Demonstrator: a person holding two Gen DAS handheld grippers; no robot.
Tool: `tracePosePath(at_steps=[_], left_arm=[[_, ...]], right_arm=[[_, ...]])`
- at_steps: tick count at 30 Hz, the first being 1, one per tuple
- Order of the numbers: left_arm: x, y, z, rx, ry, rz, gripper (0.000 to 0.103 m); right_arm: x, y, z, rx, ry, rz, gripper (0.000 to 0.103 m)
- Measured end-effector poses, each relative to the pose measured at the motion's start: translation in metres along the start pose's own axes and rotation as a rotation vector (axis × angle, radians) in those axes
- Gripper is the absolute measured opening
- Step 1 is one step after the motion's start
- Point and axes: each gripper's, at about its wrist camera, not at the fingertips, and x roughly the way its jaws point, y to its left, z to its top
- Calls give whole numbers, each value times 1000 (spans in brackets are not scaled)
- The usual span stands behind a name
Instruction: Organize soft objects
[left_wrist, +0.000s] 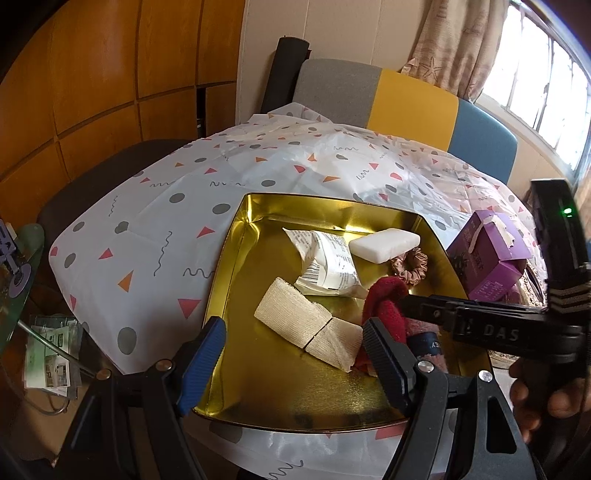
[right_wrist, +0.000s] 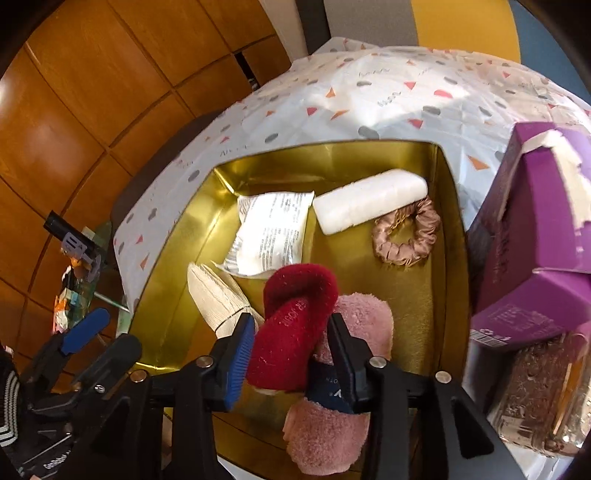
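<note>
A gold tin (left_wrist: 221, 280) (right_wrist: 177, 258) sits on the patterned tablecloth (left_wrist: 147, 236). Inside lie a white packet (left_wrist: 328, 262) (right_wrist: 269, 236), a white foam block (left_wrist: 384, 242) (right_wrist: 369, 201), a tan scrunchie (left_wrist: 412, 267) (right_wrist: 406, 236), a cream bandage roll (left_wrist: 295, 317) (right_wrist: 218, 295) and a pink fluffy sock (right_wrist: 354, 321). A red sock (left_wrist: 384, 295) (right_wrist: 295, 325) rests on the pink one. My right gripper (right_wrist: 291, 321) reaches in from the right, its jaws parted around the red sock. My left gripper (left_wrist: 293, 328) hangs open over the tin's near left corner, holding nothing.
A purple box (left_wrist: 491, 258) (right_wrist: 535, 229) stands just right of the tin, with a glass jar (right_wrist: 543, 398) in front of it. A grey, yellow and blue chair back (left_wrist: 406, 99) is behind the table. A glass side table (left_wrist: 22, 280) with papers is at left.
</note>
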Motion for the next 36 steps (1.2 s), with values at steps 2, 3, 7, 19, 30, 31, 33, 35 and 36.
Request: tracePosePath(at_steps=[2, 3, 7, 19, 30, 31, 33, 35, 36], left_arm=[[-1, -2, 0, 3, -1, -6, 77], [-1, -3, -1, 6, 0, -7, 77], [-4, -10, -2, 25, -3, -18, 77], [-13, -37, -7, 104, -15, -46, 77], [-18, -61, -9, 180, -18, -72, 77], [-19, -63, -9, 184, -19, -77, 77], [-21, -67, -10, 196, -23, -82, 77], [-22, -72, -11, 208, -22, -87, 77], [-23, -74, -11, 215, -24, -90, 77]], right_arm=[[-9, 2, -2, -17, -25, -22, 41], [-13, 3, -3, -25, -37, -37, 41], [-32, 2, -10, -40, -89, -90, 41], [-98, -23, -30, -45, -254, -209, 41], [-167, -104, -48, 83, -340, -376, 41], [-174, -116, -51, 108, -347, -403, 41], [-186, -139, -56, 159, -360, -441, 41], [-199, -166, -63, 225, -375, -490, 41], [-205, -179, -67, 256, -381, -520, 41]])
